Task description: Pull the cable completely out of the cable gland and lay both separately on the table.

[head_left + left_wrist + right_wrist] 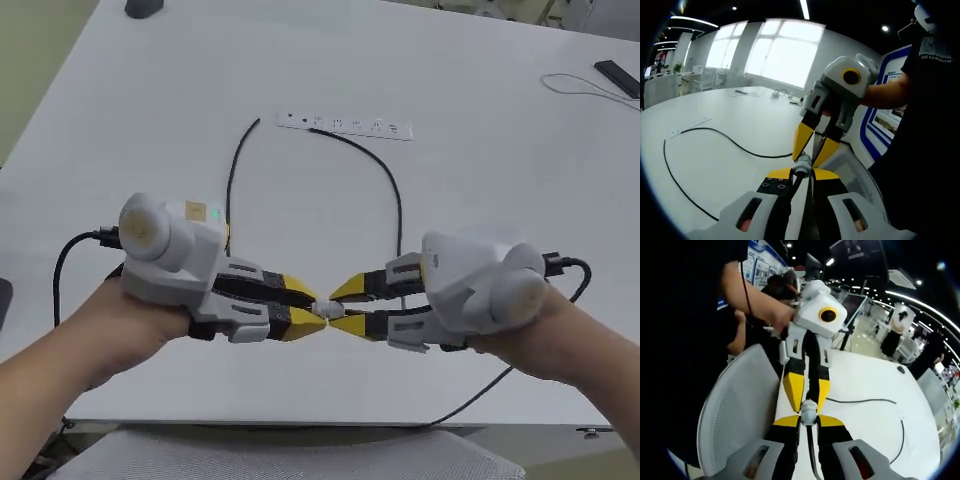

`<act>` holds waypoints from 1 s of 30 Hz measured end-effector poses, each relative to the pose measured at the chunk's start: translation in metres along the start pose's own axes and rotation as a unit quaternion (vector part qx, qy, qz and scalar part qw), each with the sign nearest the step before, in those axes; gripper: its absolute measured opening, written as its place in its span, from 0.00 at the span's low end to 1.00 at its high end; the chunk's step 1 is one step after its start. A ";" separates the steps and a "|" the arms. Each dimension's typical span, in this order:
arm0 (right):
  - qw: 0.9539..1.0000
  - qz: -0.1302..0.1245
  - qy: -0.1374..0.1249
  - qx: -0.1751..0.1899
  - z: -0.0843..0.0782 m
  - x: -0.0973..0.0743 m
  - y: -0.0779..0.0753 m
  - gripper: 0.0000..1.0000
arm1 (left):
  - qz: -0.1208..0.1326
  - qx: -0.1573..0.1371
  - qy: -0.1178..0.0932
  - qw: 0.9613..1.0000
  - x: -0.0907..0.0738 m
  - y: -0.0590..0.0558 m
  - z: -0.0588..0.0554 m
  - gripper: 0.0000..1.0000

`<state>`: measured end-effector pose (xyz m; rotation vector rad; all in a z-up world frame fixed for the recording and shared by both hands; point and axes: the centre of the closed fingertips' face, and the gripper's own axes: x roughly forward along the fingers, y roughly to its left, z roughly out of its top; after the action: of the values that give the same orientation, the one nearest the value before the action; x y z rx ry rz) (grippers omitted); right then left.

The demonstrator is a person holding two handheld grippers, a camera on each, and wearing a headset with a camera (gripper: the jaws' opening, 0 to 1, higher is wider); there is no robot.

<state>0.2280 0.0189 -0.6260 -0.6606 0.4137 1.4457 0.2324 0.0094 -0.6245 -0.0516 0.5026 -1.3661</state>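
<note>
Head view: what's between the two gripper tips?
The white cable gland, pinched between left gripper and right gripper; both gripper views show it too.

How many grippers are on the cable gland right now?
2. In the head view, the left gripper clamps the cable gland from the left and the right gripper clamps it from the right, their tips nearly meeting.

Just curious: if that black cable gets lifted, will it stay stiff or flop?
Probably floppy: the cable lies in loose curves on the table. Likely light, since it looks thin. It may trail from the cable gland when pulled.
</note>
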 end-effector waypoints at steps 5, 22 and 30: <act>1.000 -0.014 -0.004 0.027 0.001 -0.005 -0.001 0.14 | 0.001 0.009 -0.001 1.000 0.002 -0.001 0.001 0.14; 0.980 -0.176 0.059 0.075 -0.026 -0.028 -0.018 0.11 | 0.029 0.041 -0.008 0.999 -0.001 0.004 0.012 0.15; 0.975 -0.212 0.043 0.056 -0.012 -0.023 -0.022 0.07 | 0.035 0.039 -0.009 0.999 -0.002 0.007 0.019 0.15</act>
<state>0.2487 -0.0069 -0.6171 -0.6750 0.3897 0.9839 0.2455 0.0076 -0.6091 0.0171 0.4327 -1.3151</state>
